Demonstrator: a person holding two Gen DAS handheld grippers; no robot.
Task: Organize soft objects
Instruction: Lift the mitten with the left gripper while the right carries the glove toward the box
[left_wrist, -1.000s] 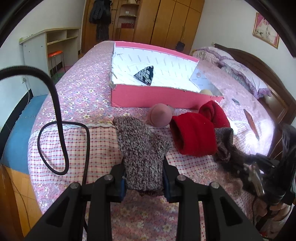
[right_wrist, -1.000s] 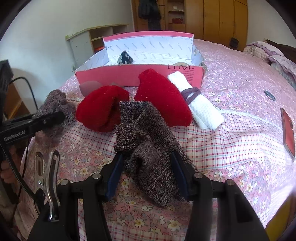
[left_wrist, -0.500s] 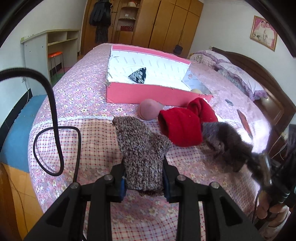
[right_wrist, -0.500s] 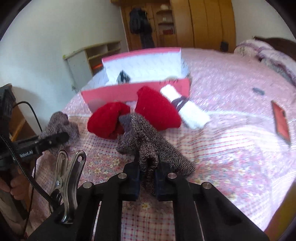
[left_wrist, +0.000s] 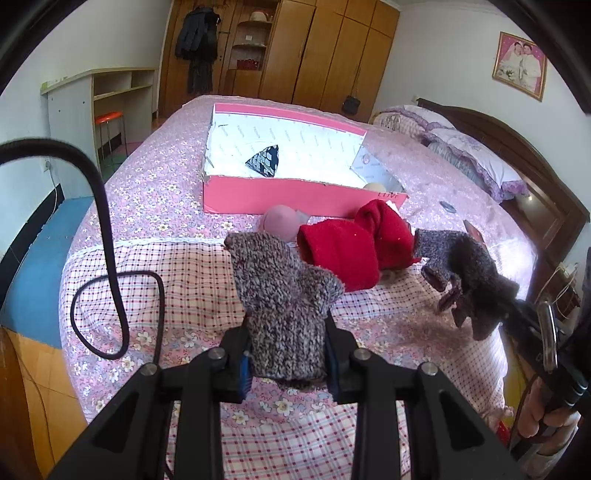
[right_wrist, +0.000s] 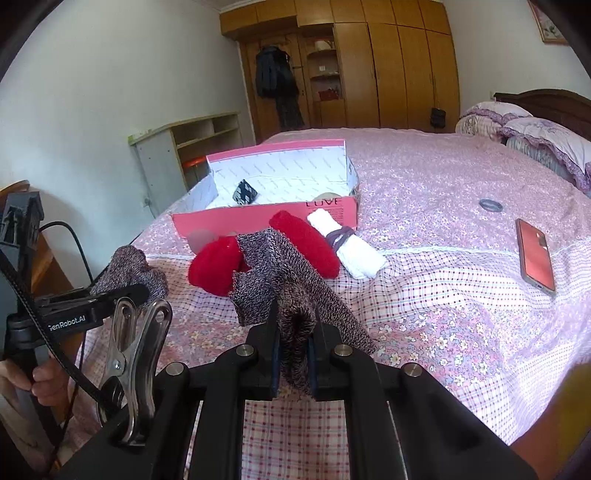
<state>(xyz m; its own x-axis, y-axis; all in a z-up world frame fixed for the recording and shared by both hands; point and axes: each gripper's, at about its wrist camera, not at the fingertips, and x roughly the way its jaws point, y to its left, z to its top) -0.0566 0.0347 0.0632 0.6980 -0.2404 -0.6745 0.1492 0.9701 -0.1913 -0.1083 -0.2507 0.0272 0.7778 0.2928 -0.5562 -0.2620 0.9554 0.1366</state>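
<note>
My left gripper (left_wrist: 288, 363) is clamped on a speckled knit mitten (left_wrist: 282, 295) at lower centre. My right gripper (right_wrist: 293, 363) pinches the matching mitten (right_wrist: 284, 280) narrowly, apparently lifted off the bed (right_wrist: 443, 325). Pink box (right_wrist: 266, 218) sits mid-frame beyond.

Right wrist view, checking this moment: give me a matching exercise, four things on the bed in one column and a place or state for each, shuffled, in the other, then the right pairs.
Things:
1. marled knit glove
2. white rolled cloth
3. phone
4. dark patterned pouch

Places or states:
A. inside the pink box
B. flat on the bedspread, far right, apart from the rest
C. pinched in the right gripper, its cuff bunched between the jaws
D. beside the red knit pieces, bound by a purple band

Pairs: 1-C, 2-D, 3-B, 4-A
</note>
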